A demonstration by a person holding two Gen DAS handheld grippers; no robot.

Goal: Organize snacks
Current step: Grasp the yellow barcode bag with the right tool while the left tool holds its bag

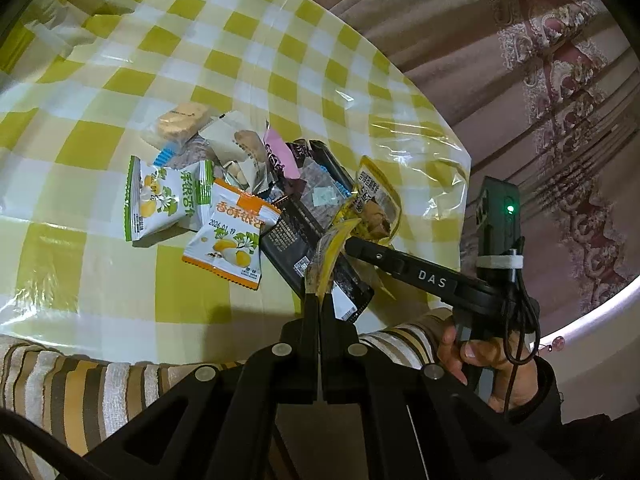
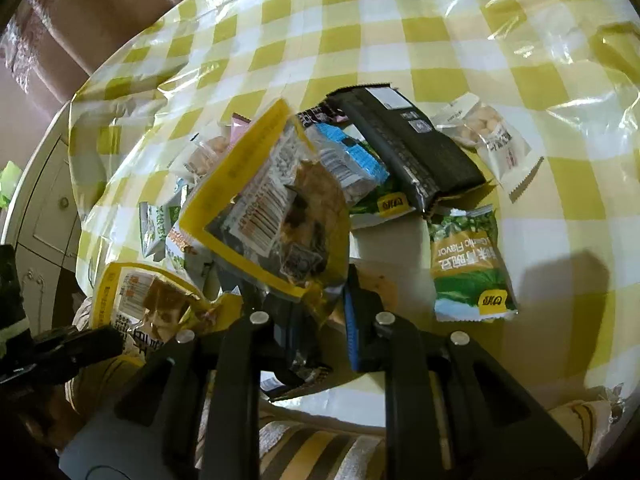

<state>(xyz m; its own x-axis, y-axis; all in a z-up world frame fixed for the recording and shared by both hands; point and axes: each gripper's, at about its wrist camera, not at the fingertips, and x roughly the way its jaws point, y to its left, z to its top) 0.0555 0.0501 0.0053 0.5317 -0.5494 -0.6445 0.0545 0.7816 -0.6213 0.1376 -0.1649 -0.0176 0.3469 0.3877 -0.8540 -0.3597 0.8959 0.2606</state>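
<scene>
Two yellow-edged snack packets are pinched: left hand-held gripper [image 1: 318, 294] pressed together on one packet [image 1: 332, 252], right hand-held gripper [image 2: 316, 300] clamped on another [image 2: 276, 200], both above the tabletop [image 1: 120, 80] snack pile [image 1: 224, 184].

Checked yellow tablecloth [image 1: 100, 148], striped cloth [image 1: 80, 392], brocade curtain [image 1: 560, 80].

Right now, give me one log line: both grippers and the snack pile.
left gripper: shut on yellow packet | right gripper: shut on second yellow packet | snack pile: on checked tablecloth
</scene>
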